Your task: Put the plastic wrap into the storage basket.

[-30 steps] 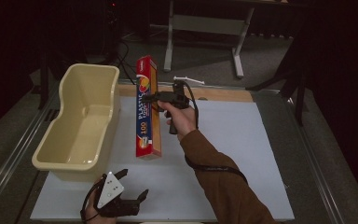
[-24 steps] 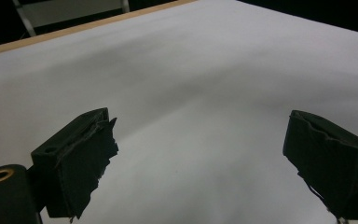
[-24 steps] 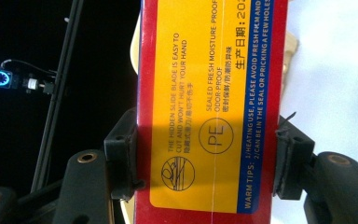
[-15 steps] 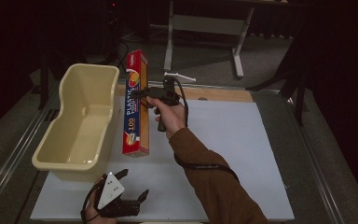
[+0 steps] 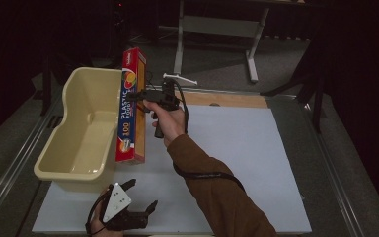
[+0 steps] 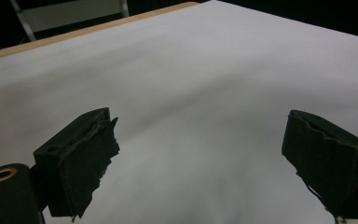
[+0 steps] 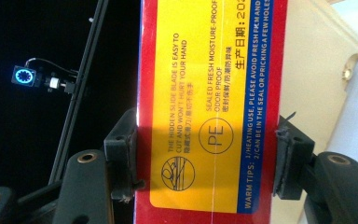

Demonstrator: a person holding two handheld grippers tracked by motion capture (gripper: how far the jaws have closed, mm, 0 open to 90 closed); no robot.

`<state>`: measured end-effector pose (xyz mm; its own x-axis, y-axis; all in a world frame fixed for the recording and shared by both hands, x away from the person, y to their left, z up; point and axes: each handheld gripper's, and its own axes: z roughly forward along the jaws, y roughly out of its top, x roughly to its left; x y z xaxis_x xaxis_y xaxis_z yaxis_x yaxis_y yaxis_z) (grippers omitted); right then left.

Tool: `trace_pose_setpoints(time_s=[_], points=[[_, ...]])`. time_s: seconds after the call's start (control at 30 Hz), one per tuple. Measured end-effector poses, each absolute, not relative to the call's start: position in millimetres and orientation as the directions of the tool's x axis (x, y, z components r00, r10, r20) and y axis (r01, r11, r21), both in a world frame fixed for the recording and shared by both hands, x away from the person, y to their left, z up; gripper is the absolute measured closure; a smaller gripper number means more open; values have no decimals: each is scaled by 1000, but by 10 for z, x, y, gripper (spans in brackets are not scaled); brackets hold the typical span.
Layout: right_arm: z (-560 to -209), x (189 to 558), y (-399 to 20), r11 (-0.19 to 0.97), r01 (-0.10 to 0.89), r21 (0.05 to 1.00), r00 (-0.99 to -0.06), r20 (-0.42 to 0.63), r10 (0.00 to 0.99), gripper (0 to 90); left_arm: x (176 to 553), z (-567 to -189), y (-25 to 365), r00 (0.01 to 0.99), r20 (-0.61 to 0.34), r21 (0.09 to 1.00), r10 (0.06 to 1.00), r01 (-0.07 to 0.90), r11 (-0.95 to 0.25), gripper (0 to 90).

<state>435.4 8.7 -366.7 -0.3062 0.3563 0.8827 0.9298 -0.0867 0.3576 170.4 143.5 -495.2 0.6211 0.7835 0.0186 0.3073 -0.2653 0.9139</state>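
I have the plastic-wrap box (image 5: 131, 111) clamped across its width in my right hand-held gripper (image 5: 137, 96), and over the last second it has travelled left from the middle of the table (image 5: 256, 163). It now hangs just over the right rim of the cream tub (image 5: 69, 163), so I judge the drop-in is close. My left hand-held gripper (image 5: 140, 197) rests wide, empty.

Red and yellow plastic wrap box (image 7: 214, 116) reads "PE", "SEALED FRESH MOISTURE-PROOF ODOR PROOF", "WARM TIPS"; its front shows "100".
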Motion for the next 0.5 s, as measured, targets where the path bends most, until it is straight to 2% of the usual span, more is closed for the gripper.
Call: trace_pose_setpoints(time_s=[0.5], points=[[-3617, 4289, 339, -91, 932, 351, -305, 894, 328, 390, 1676, -4940, 1408, 620, 50, 913, 783, 289, -287, 93]])
